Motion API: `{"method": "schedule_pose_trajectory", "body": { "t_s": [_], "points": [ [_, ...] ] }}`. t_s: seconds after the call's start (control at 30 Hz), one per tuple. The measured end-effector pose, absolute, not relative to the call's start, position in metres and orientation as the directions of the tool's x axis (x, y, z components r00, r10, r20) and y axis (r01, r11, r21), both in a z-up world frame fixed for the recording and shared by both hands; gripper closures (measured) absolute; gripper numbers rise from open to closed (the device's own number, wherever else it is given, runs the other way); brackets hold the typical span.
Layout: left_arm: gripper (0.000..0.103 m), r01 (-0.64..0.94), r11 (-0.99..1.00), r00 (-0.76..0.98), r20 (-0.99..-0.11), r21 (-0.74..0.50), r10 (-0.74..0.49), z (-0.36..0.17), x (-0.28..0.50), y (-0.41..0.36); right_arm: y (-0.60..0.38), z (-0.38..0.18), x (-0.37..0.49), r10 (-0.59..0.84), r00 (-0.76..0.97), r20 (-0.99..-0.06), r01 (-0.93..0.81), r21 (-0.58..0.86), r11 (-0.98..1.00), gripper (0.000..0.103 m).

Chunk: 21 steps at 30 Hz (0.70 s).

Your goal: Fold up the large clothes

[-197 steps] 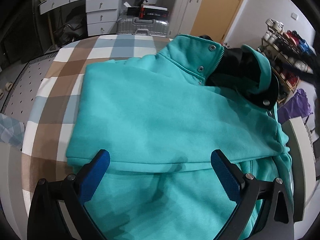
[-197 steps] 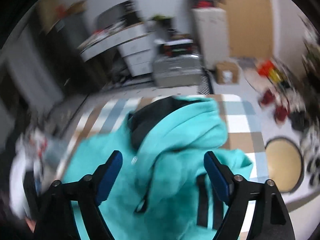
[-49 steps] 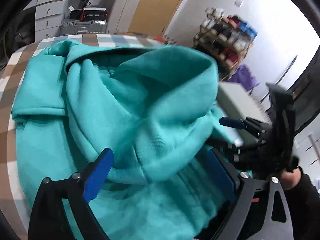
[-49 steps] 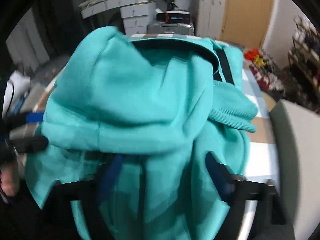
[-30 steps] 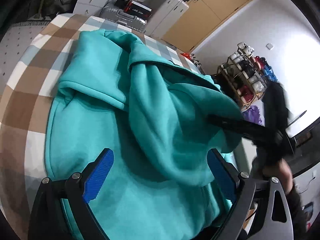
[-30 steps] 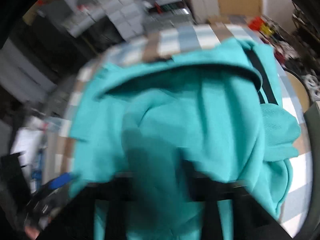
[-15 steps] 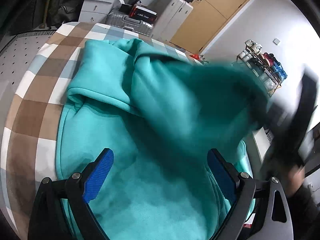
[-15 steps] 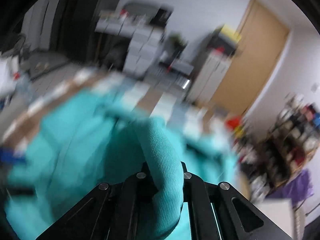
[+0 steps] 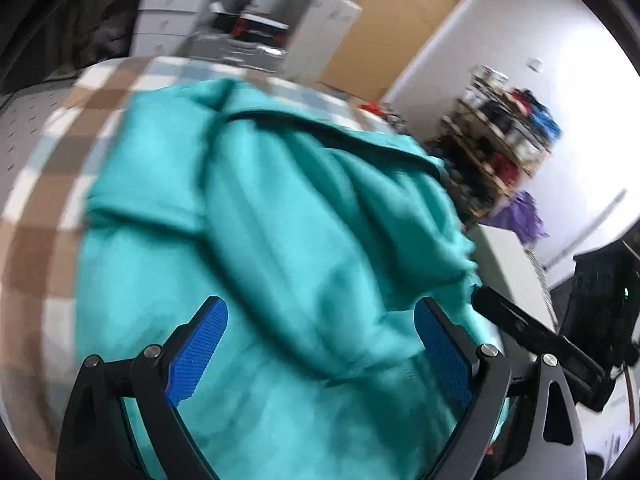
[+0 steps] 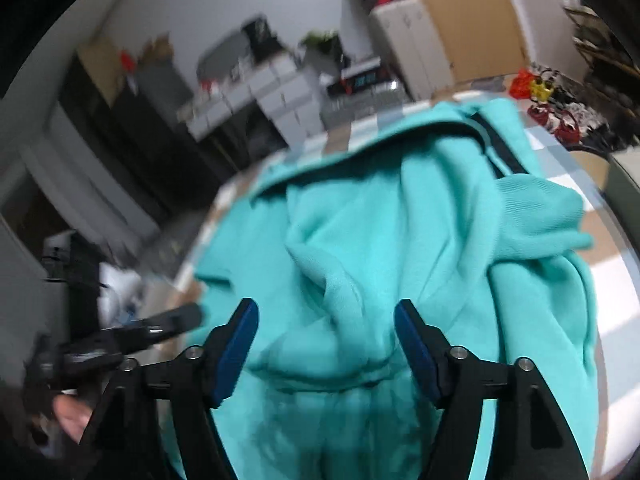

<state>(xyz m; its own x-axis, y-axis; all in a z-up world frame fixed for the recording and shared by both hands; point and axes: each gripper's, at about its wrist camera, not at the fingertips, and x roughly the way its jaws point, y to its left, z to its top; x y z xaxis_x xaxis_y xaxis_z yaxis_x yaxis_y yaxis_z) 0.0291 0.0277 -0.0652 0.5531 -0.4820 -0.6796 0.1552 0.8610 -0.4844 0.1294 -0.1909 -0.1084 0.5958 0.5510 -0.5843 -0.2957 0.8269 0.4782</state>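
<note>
Both claws hang with jaws apart, gripping nothing: the right gripper point(image 10: 326, 336), its jaws just having been opening with no cloth pinched between them, and the left gripper point(image 9: 320, 344). Beneath them the teal hoodie point(image 10: 400, 240) lies rumpled in thick folds on the checked tablecloth point(image 9: 52, 184), a ribbed cuff point(image 10: 536, 216) flopped near its dark zipper band.

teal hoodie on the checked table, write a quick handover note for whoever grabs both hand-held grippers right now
Left hand-held gripper: open, empty, above the near part of the teal hoodie.
Right hand-held gripper: jaws have just been opening; now open over the hoodie, pads not pressing on the cloth.
Hoodie: bunched in a loose heap on the checked table, ribbed cuff sticking out on the right in the right wrist view.
Done: sleeve thrown across the body.
Left: flatten the heap, tuck the cuff in, finish folding.
</note>
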Motion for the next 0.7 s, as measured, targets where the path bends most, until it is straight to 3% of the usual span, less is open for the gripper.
{"method": "schedule_pose_trajectory", "body": {
  "t_s": [0.07, 0.17, 0.27, 0.4, 0.6, 0.7],
  "points": [
    [0.011, 0.217, 0.856, 0.549, -0.667, -0.469, -0.504, -0.06, 0.036, 0.01, -0.2, -0.108, 0.116, 0.555, 0.645, -0.526, -0.283, 0.51, 0.812, 0.026],
    [0.011, 0.289, 0.87, 0.537, -0.684, -0.4, -0.493, -0.064, 0.05, -0.022, -0.22, -0.111, 0.114, 0.546, 0.665, -0.51, -0.223, 0.561, 0.797, 0.025],
    [0.011, 0.281, 0.886, 0.474, -0.75, -0.368, -0.462, -0.087, 0.071, -0.04, -0.251, -0.108, 0.106, 0.511, 0.713, -0.48, -0.177, 0.582, 0.794, 0.025],
    [0.011, 0.214, 0.902, 0.406, -0.806, -0.375, -0.431, -0.117, 0.094, -0.045, -0.267, -0.111, 0.12, 0.501, 0.696, -0.514, -0.147, 0.58, 0.801, 0.024],
    [0.01, 0.193, 0.911, 0.423, -0.807, -0.365, -0.413, -0.117, 0.094, -0.048, -0.268, -0.126, 0.127, 0.467, 0.658, -0.591, -0.101, 0.545, 0.832, 0.024],
    [0.01, 0.191, 0.877, 0.424, -0.769, -0.441, -0.479, -0.103, 0.085, -0.032, -0.276, -0.119, 0.134, 0.446, 0.665, -0.599, -0.083, 0.534, 0.841, 0.024]
  ]
}}
